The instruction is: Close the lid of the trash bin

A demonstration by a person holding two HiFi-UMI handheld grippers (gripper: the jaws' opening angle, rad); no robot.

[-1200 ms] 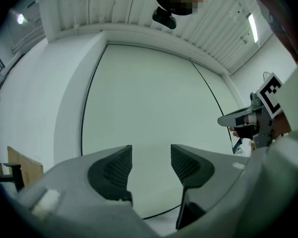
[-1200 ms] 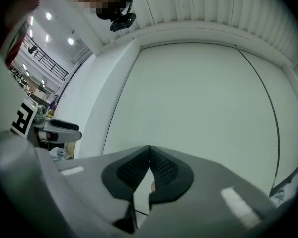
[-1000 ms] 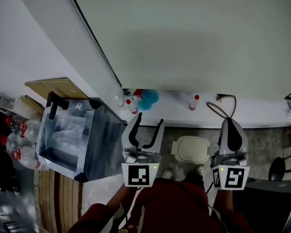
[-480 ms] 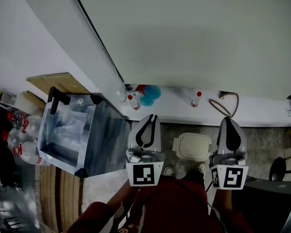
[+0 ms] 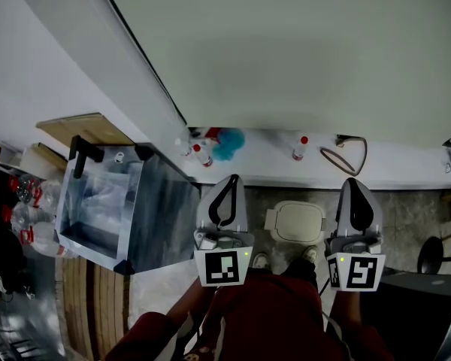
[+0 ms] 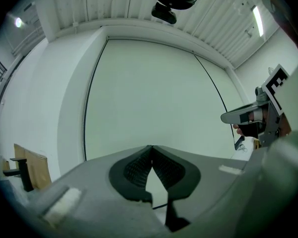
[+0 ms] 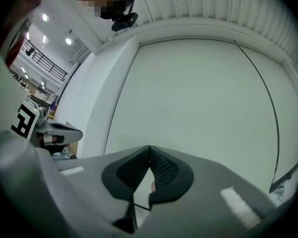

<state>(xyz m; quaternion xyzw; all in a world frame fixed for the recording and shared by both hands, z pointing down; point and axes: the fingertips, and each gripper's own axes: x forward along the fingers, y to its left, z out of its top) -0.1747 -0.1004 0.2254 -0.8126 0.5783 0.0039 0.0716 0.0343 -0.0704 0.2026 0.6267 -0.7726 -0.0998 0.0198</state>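
A small cream trash bin (image 5: 295, 222) stands on the floor between my two grippers in the head view, its flat lid lying down over the top. The left gripper (image 5: 227, 180) is held level to the left of the bin, its jaws shut with nothing between them. To the bin's right, the right gripper (image 5: 353, 181) is also shut and empty. In the left gripper view the closed tips (image 6: 151, 148) point at a pale wall, and the right gripper (image 6: 248, 117) shows at the side. The right gripper view shows its own closed tips (image 7: 149, 148) and the left gripper (image 7: 54, 130).
A large clear plastic box (image 5: 105, 209) with black corners stands at the left, beside a wooden board (image 5: 86, 130) and plastic bottles (image 5: 22, 201). Spray bottles (image 5: 199, 155), a blue brush (image 5: 229, 145) and a cable (image 5: 346, 160) line the wall's base. A black stool (image 5: 432, 262) stands right.
The left gripper's jaws went from wide open to shut, with nothing between them. The right gripper stayed shut, and neither hand moved much.
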